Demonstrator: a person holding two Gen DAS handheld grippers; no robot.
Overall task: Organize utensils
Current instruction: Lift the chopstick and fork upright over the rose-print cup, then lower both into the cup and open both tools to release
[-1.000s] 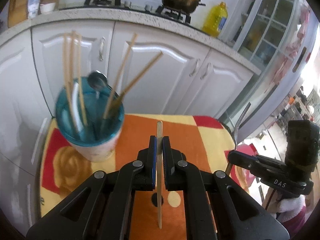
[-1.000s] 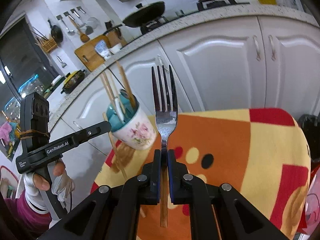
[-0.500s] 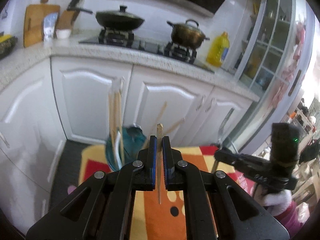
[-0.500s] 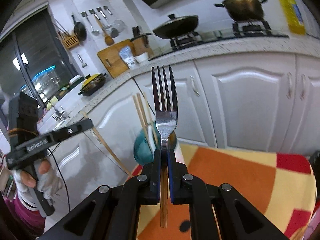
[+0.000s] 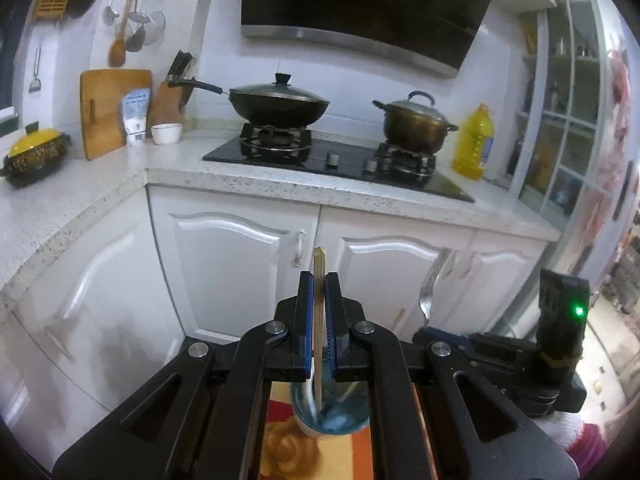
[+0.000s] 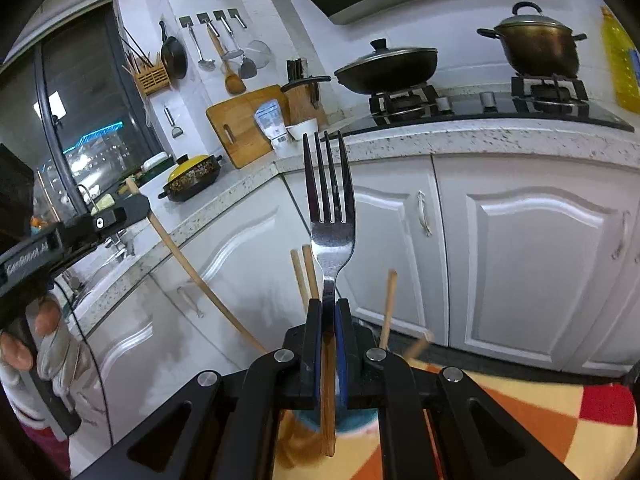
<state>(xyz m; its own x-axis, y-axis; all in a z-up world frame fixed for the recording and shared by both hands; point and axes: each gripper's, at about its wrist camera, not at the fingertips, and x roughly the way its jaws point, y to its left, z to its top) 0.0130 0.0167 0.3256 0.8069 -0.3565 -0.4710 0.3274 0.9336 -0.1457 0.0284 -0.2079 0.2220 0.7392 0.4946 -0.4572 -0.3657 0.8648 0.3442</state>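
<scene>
Standing below both grippers, the cup (image 5: 330, 420) holds chopsticks (image 6: 306, 276) — left gripper (image 5: 319, 308) clamps a chopstick (image 5: 319, 320), right gripper (image 6: 329, 332) a fork (image 6: 330, 216).

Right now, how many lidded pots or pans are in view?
3: black lidded wok on the left burner, brown lidded stockpot on the right burner, yellow-lidded casserole on the side counter. Others may be hidden.

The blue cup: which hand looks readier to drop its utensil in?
Probably the left. Its gripper holds a chopstick whose lower end already hangs over the cup. The right gripper holds the fork tines up, the cup mostly hidden below.
</scene>
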